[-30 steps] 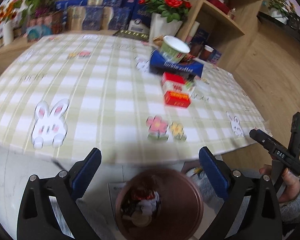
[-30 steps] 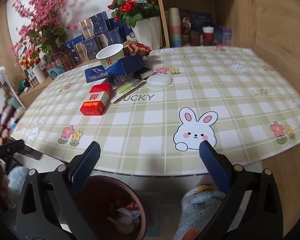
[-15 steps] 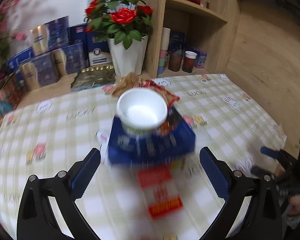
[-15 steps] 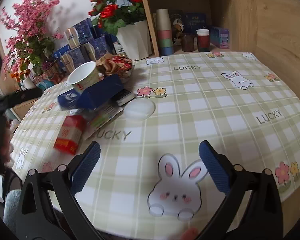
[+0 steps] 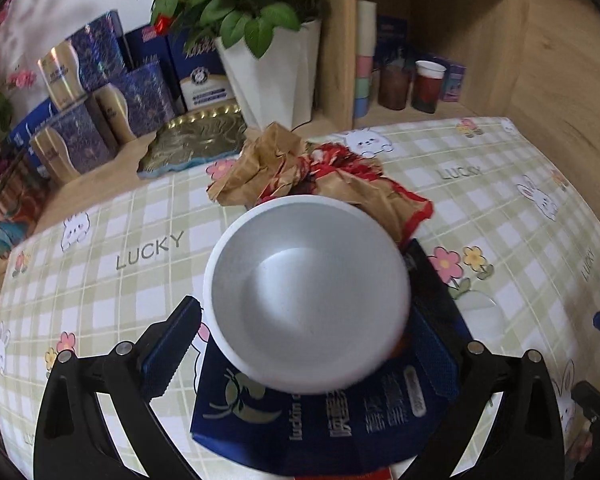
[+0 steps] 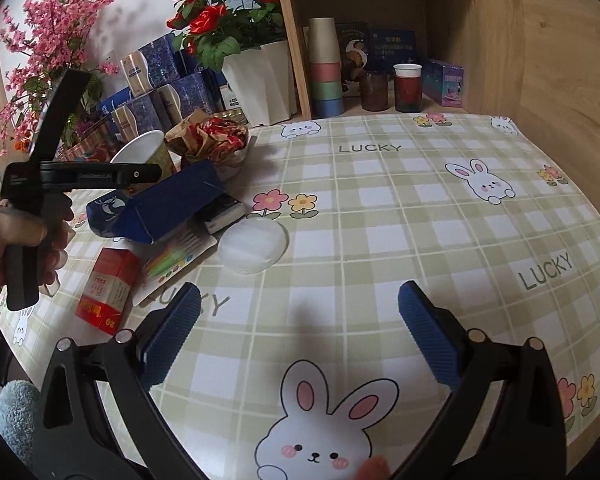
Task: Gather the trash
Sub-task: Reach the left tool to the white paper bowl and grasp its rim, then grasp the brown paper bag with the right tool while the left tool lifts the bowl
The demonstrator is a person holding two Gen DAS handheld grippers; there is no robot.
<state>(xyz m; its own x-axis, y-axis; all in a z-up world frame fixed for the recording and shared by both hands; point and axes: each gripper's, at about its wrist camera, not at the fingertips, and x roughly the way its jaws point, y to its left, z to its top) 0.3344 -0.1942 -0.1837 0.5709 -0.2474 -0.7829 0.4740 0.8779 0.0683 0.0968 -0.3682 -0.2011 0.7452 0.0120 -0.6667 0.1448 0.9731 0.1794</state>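
Left gripper [image 5: 306,336]: jaws spread wide, one on each side of the white paper cup [image 5: 307,294], not closed on it; whether the pads touch the cup wall cannot be told. Cup stands, mouth up and slightly tilted, on top of the blue carton [image 5: 324,412]. Nothing held.

Right gripper [image 6: 299,332]: jaws wide apart, empty, hovering over the near edge of the table [image 6: 420,216], above the rabbit print of the checked cloth.

Trash sits in a cluster toward the left edge of the table as seen from the right wrist view. Crumpled brown-and-red wrapper [image 6: 210,138] lies behind the cup, toward the far edge, beside the white flower pot [image 6: 260,80]. Black box [image 6: 222,212] lies against the blue carton. Clear round lid [image 6: 254,250] lies flat just beside the black box, toward the table's middle. Coloured leaflet [image 6: 172,262] lies partly under the carton; red pack [image 6: 108,292] lies next to it, near the left edge.
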